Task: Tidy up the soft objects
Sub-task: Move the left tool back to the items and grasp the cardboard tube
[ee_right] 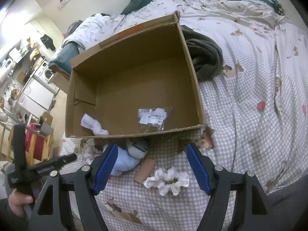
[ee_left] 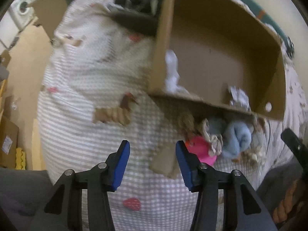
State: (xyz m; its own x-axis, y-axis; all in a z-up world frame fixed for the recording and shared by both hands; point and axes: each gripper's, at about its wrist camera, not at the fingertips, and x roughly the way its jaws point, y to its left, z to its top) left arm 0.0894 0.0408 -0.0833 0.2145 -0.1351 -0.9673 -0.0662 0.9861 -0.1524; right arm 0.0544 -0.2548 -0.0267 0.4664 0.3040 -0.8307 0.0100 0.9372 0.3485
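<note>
A bed [ee_right: 250,80] covered by a grey-and-white checked duvet with small animal and strawberry prints fills both views; a washing machine [ee_right: 47,73] and cluttered shelves stand in the room far to the left. On the duvet sits an open cardboard box [ee_right: 134,71], with a dark grey blanket [ee_right: 204,57] bunched against its right wall. Inside the box, a white rolled sock [ee_right: 92,125] lies in the near left corner and a clear plastic packet [ee_right: 154,117] with white labels rests near the front wall.

Just outside the near wall of the box lies a small heap of soft things: a light blue cloth roll [ee_right: 123,163], a white and grey sock [ee_right: 137,148] touching it on the far side, and, in the left wrist view, a pink item [ee_left: 200,150] beside a beige knotted piece [ee_left: 213,144]. Nearer, a white scrunchie [ee_right: 167,181] lies alone on the duvet.

The left claw [ee_left: 152,165] points down at bare duvet to the left of the heap, its blue pads [ee_left: 121,165] spread apart with nothing between them. The right claw [ee_right: 152,171] hovers over the scrunchie, jaws spread wide and empty, the scrunchie showing between them but not pinched. A hand [ee_right: 19,202] grips the left tool's handle at the lower left
</note>
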